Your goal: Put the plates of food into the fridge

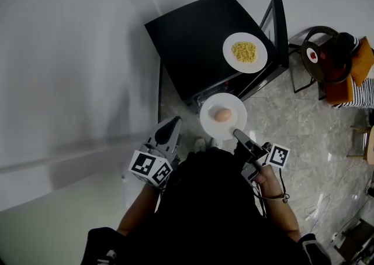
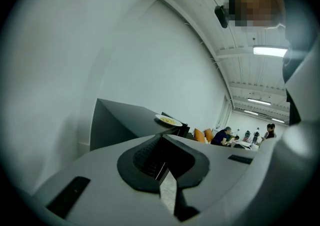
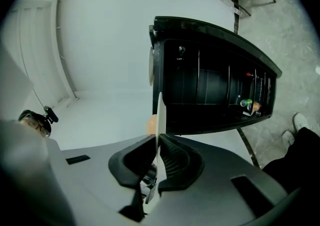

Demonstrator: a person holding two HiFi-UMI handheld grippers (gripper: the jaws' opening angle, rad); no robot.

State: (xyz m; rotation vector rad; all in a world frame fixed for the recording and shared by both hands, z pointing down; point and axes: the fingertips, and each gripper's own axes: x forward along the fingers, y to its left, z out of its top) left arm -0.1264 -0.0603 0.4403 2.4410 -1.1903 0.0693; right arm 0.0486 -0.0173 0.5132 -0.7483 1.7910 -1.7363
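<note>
Nearest to us, our right hand-held gripper (image 1: 236, 133) is clamped on the near rim of a white plate (image 1: 210, 119) carrying one round brownish piece of food (image 1: 222, 114), held up just before the black fridge (image 1: 193, 41). We judge the plate stiff, glazed, slippery and breakable. Pinched at one edge, its weight levers outward, so it must stay level or the food rolls. Our left hand-held gripper (image 1: 172, 124) has its jaws together on nothing. A second plate (image 1: 232, 61) sits near the door-side corner of the fridge top; its rim looks the best hold.
</note>
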